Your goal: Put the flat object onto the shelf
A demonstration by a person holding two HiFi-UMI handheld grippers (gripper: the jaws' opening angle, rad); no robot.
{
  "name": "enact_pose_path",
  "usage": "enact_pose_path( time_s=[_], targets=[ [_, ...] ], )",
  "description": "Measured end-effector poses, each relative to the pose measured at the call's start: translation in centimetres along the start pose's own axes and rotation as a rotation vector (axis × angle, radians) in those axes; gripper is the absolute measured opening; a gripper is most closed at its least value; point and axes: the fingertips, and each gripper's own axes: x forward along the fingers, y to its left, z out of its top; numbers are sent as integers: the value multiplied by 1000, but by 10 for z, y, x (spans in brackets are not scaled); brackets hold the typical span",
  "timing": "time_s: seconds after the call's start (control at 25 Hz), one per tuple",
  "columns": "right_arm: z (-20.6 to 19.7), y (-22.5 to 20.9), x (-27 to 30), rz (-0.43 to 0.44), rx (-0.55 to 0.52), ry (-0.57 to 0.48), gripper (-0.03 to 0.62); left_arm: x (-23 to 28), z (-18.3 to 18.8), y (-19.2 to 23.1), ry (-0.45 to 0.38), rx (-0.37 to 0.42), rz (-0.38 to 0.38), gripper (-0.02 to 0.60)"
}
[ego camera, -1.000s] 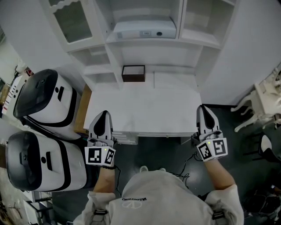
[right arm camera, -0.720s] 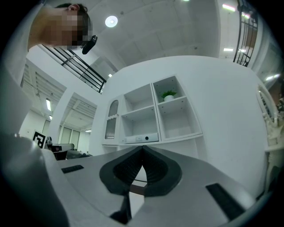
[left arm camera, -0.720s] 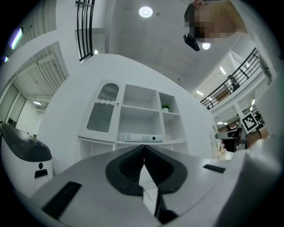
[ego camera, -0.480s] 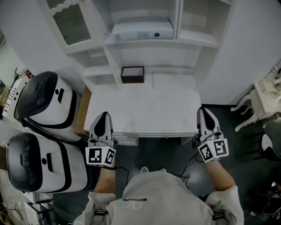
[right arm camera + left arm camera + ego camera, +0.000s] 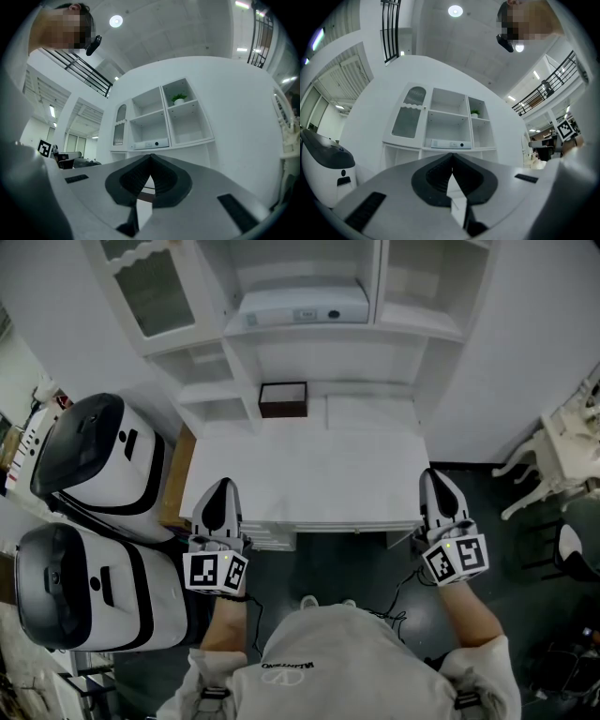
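Note:
A flat white box with a dark button [image 5: 302,305] lies on the middle shelf of the white unit; it also shows in the left gripper view [image 5: 449,144] and the right gripper view [image 5: 151,144]. A dark brown framed flat thing [image 5: 284,397] sits at the back of the white desk [image 5: 309,474], and a strip of it [image 5: 146,196] shows through the right gripper's jaws. My left gripper [image 5: 221,484] hovers at the desk's front left corner, shut and empty. At the front right corner my right gripper [image 5: 432,472] is likewise shut with nothing in it.
Two big white-and-black machines [image 5: 94,460] [image 5: 80,587] stand left of the desk. A white chair [image 5: 553,456] is at the right. A glass cabinet door [image 5: 150,287] and open shelf bays flank the middle shelf. A small plant [image 5: 179,98] sits in an upper bay.

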Motion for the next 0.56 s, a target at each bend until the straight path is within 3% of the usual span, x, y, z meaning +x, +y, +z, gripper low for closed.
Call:
enact_pose_path(
  time_s=[0.56],
  targets=[
    [-6, 6, 4, 3, 13, 15, 9, -2, -6, 6, 8, -23, 6, 5]
  ],
)
